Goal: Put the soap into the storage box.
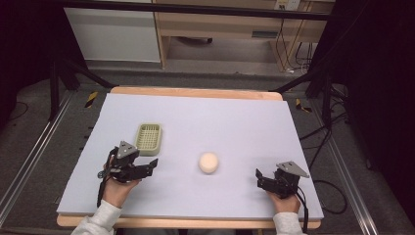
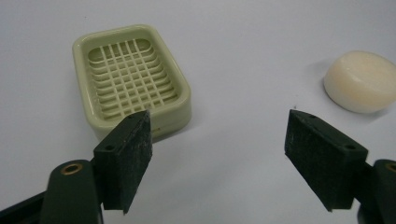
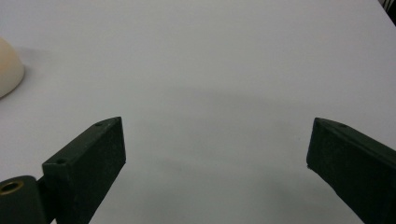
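Note:
A pale green soap dish (image 1: 149, 138) with a grid floor sits left of centre on the table; the left gripper view shows the same soap dish (image 2: 133, 78) close ahead. A round cream soap bar (image 1: 208, 162) lies in the middle, apart from the dish, and appears as the soap bar (image 2: 362, 80) at upper right in the left gripper view and the soap bar (image 3: 8, 69) at the left edge of the right gripper view. My left gripper (image 1: 151, 165) is open just below the dish, holding nothing. My right gripper (image 1: 259, 177) is open near the front right, holding nothing.
The table (image 1: 235, 122) has a pale lilac-grey cover with a wooden rim. Cables (image 1: 325, 188) trail off its right side. A wooden cabinet (image 1: 220, 24) stands beyond the far edge, and metal rails (image 1: 29, 161) run along the floor at each side.

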`<state>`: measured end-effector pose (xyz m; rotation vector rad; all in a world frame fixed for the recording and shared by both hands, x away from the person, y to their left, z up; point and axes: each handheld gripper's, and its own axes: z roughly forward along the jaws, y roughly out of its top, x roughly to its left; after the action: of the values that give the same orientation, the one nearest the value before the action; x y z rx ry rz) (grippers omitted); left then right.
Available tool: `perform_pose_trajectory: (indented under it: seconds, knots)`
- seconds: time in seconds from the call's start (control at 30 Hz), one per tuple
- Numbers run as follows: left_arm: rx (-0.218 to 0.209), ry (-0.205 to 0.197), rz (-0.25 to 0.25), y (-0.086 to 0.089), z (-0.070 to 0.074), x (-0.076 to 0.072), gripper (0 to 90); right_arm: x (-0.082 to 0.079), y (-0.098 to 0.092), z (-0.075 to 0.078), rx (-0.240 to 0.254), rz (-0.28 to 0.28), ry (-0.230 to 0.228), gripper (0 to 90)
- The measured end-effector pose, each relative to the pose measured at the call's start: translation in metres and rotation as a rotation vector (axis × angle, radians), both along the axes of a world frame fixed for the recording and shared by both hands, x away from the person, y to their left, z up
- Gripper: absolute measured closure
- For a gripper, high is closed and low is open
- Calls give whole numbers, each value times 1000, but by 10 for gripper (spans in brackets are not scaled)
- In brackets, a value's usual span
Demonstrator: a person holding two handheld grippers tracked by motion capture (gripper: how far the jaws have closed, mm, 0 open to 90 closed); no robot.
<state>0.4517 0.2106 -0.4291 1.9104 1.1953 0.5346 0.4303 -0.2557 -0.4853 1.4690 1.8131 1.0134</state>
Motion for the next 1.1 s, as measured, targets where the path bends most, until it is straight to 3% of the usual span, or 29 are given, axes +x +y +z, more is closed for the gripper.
perform_pose_trajectory:
  seconds: [0.5, 0.7, 1.1]
  knots:
    - [40, 0, -57, -27, 2, 5, 244, 0, 1, 0, -7, 5, 3, 52]
    - [19, -5, -72, -36, 3, 7, 246, 0, 1, -1, -8, 7, 4, 52]
    - [25, -14, -94, -55, 3, 11, 235, -1, 0, 0, 2, 1, 2, 54]
